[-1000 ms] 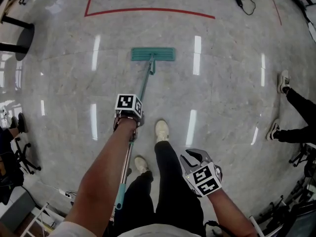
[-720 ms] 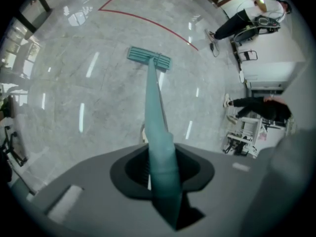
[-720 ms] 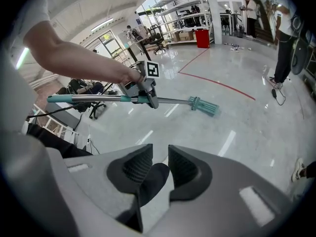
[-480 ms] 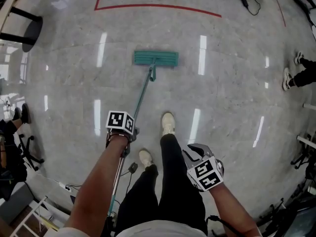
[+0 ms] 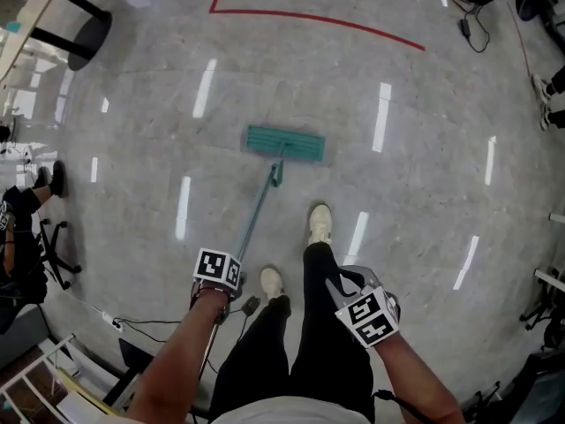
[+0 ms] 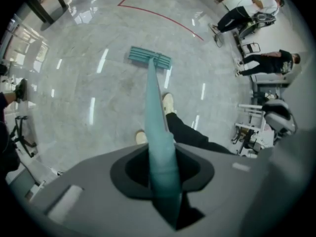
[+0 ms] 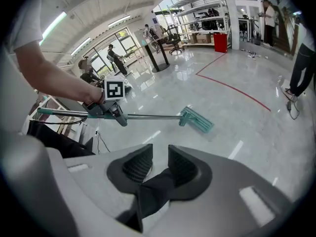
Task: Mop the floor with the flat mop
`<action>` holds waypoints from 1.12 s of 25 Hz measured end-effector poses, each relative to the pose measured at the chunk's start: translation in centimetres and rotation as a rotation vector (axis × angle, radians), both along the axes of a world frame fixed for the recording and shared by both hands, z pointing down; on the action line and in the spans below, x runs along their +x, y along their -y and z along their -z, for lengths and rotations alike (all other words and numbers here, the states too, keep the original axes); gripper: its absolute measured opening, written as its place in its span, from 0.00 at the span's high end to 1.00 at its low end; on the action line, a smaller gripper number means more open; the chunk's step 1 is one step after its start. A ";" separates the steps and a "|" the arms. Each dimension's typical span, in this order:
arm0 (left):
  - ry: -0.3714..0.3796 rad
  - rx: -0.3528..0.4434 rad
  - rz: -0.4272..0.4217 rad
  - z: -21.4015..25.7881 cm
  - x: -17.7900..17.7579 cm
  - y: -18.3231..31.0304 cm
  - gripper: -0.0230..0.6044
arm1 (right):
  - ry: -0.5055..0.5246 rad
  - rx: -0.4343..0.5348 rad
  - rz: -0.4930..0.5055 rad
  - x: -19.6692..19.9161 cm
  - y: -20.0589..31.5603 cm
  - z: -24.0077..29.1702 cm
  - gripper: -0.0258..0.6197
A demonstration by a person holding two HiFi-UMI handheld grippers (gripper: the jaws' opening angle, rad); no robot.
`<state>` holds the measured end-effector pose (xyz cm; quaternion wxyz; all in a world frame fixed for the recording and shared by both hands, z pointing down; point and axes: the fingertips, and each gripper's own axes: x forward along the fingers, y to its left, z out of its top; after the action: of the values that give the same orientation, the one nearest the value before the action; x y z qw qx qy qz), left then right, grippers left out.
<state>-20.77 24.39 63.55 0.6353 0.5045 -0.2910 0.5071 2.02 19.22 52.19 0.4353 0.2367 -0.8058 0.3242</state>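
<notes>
On grey floor (image 5: 132, 157), flat mop (image 5: 284, 144) head down, left tool (image 6: 163, 172) clamped on its pole, right tool (image 7: 154, 163) empty, narrowly parted.

floor (image 5: 424, 193) ahead-right: open | chair (image 5: 46, 246): far left | cable (image 5: 154, 322): beside feet

The flat mop (image 5: 284, 144) has a teal rectangular head lying flat on the pale grey, glossy stone floor (image 5: 132, 148), long side running left to right and slightly skewed. A teal swivel joint at the middle of the head's near edge meets a slim handle (image 6: 155, 112), teal and metal, which slants up and back to the left gripper (image 5: 234, 281), whose jaws are clamped around it.
</notes>
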 end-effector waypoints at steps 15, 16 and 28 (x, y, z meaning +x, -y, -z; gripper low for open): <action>0.035 -0.044 0.017 -4.3 -1.3 -1.6 0.78 | -0.044 -0.007 0.063 0.7 0.9 -0.4 0.80; 0.038 -0.039 0.007 -4.3 -1.3 -1.6 0.78 | -0.049 -0.013 0.062 1.0 0.9 -0.5 0.80; 0.054 0.011 -0.093 -5.9 -3.8 2.1 0.78 | -0.052 -0.044 0.072 1.1 2.0 -1.2 0.80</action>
<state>-24.59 22.30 69.50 0.6003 0.5071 -0.2870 0.5478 3.13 17.20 53.36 0.4726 0.2062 -0.7951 0.3194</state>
